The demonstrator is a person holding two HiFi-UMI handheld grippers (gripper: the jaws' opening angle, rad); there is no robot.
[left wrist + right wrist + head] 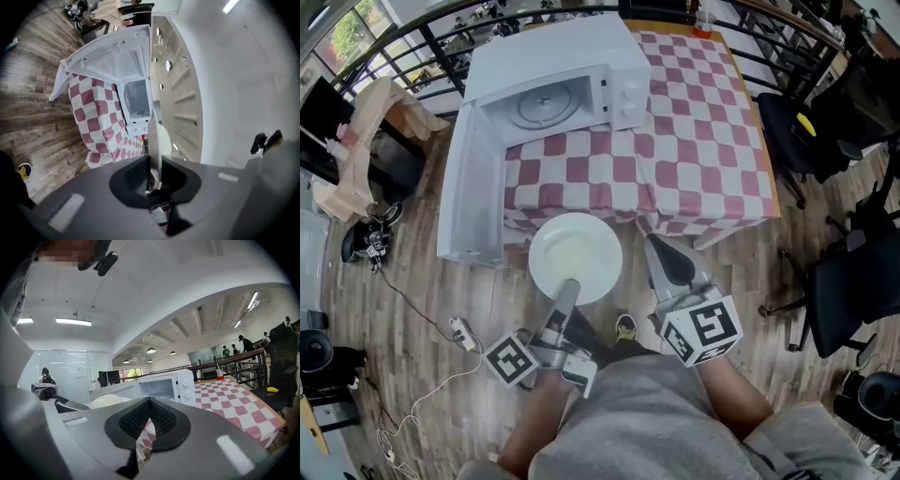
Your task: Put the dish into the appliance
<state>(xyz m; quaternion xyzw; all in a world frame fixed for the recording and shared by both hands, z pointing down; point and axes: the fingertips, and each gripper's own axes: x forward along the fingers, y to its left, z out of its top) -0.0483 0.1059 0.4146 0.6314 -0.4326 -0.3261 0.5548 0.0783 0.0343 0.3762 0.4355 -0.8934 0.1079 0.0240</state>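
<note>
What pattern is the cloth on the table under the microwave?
The cloth: dark red and white checks, clearest in the head view.

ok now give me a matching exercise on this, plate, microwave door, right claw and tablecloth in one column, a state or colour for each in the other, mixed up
Things:
1. plate
2. microwave door
3. right claw
4. tablecloth

States:
a. swung open
b. red and white checks
c. gripped at its rim by the left claw
d. shut, with nothing in it

Pairs: 1-c, 2-a, 3-d, 4-b
</note>
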